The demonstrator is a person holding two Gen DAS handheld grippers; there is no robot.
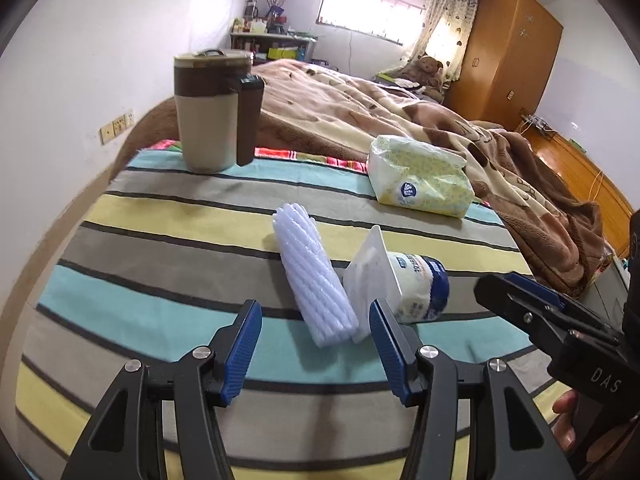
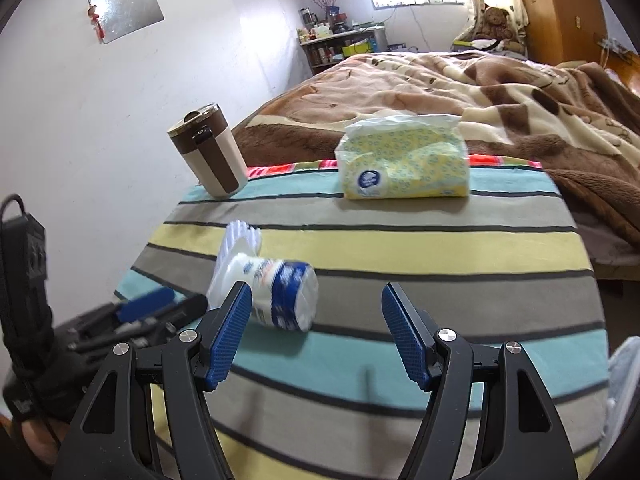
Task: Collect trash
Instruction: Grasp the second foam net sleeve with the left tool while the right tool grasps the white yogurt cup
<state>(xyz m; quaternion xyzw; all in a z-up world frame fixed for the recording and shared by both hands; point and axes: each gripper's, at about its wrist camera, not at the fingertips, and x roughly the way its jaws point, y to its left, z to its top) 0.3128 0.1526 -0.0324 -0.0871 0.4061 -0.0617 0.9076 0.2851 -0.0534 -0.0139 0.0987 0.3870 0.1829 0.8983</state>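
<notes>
White foam sleeve (image 1: 314,276) and a tipped-over yogurt-type cup (image 1: 416,288) with its lid peeled up are the obvious trash here, lying side by side and touching on the striped cloth (image 1: 160,240). Looks to me like we're at the approach stage, nothing picked up yet. Left gripper (image 1: 316,346) is low over the cloth with its jaws spread wide and empty, lined up so the near end of the foam sleeve sits just ahead of the gap; its right pad is right next to the cup's lid. Right gripper (image 2: 316,330) is also wide open and empty, hovering just right of the cup (image 2: 280,294), left pad almost against it. Next move, I'd guess: push the left one forward around the foam, close gently since it'll squash, and not bump the cup, which would probably roll. Brown mug (image 1: 212,112) and tissue pack (image 1: 420,178) sit further back, well apart, probably not trash.
</notes>
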